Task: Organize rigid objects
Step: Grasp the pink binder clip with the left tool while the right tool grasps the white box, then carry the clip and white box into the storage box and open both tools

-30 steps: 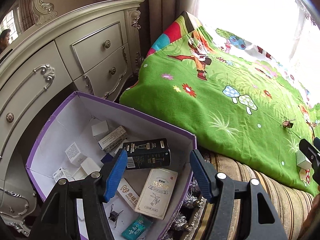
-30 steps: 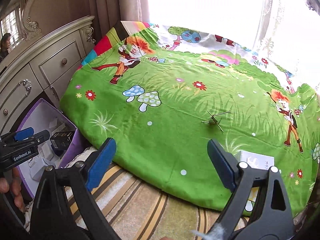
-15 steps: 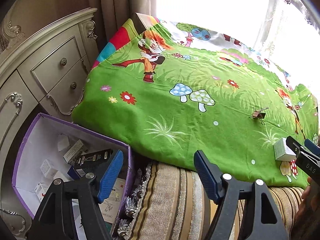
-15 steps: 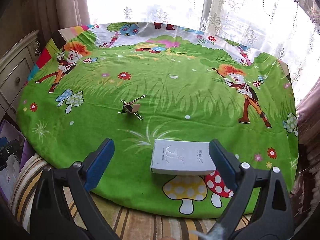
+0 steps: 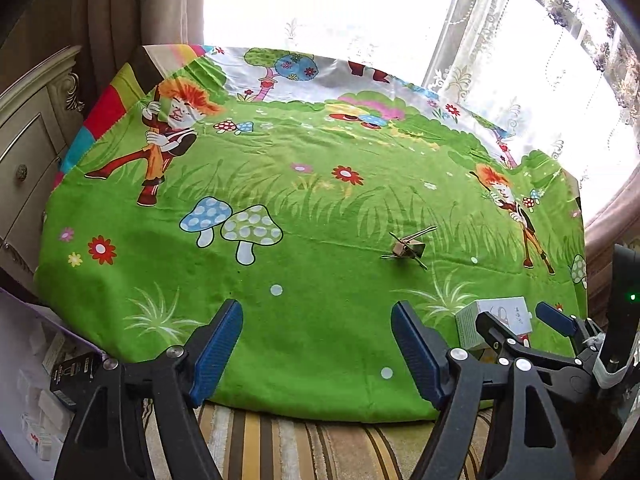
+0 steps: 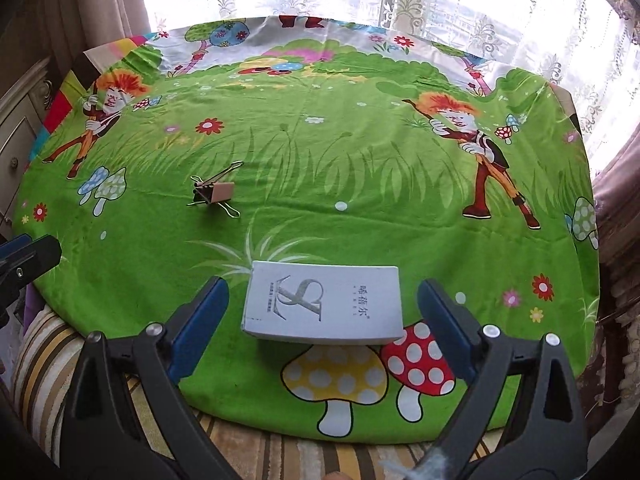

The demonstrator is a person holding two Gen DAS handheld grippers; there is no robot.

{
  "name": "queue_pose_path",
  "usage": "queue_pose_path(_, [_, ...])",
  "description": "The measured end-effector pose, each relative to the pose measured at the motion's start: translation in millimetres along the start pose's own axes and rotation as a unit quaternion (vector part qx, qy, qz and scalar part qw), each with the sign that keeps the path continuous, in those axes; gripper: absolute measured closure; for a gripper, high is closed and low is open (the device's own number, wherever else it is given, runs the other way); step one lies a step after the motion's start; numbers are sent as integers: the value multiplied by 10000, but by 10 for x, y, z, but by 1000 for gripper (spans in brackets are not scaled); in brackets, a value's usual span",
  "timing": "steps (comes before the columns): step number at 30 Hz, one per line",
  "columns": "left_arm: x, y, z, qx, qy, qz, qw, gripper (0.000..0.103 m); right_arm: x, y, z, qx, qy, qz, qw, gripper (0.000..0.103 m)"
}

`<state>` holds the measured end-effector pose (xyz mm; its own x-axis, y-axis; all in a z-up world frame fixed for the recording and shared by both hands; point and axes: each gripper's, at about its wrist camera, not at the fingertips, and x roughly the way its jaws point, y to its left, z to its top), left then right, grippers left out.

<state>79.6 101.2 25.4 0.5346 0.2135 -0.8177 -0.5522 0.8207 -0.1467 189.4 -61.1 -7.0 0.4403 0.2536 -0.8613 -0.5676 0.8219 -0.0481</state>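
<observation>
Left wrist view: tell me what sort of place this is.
Probably a bedroom at home: an ornate dresser with drawers, lace curtains over a bright window, and a cartoon-print sheet over a striped cushion.

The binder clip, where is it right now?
The binder clip lies on the green cartoon blanket, up-left of the white box, right of the printed blue and green mushrooms.

- Green cloth (image 6: 320, 200): soft, matt, printed fabric.
- White box (image 6: 322, 304): smooth cardboard, faint sheen.
- Binder clip (image 6: 214, 194): metal, shiny wire handles.
- Right tool (image 6: 320, 320): matt black plastic, blue pads.
</observation>
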Motion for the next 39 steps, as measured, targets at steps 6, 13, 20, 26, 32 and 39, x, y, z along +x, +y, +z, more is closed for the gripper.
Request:
queue_pose_path(6, [254, -325, 166, 253, 142, -478, 9984, 26, 157, -55, -13, 78, 197, 30, 9998, 6])
queue_pose_path(13, [567, -629, 323, 547, 275, -719, 9955, 29, 243, -107, -7, 176, 288, 98, 9994, 6])
queue_pose_path(20, [902, -791, 419, 664, 460, -610, 9949, 41, 302, -166, -1, 311, 335, 163, 9988, 12])
queue_pose_path(26, [1088, -826, 388, 734, 622, -488, 9942, 69, 305, -163, 1, 298, 300, 197, 9989, 15])
queue_pose_path(32, [1080, -789, 358, 696, 575, -480, 9948, 76, 310, -153, 4, 286, 279, 238, 9989, 15])
queue_pose_path(39, [945, -722, 231, 556, 558, -536, 9955, 76, 305, -148, 4, 261, 264, 237, 9990, 16])
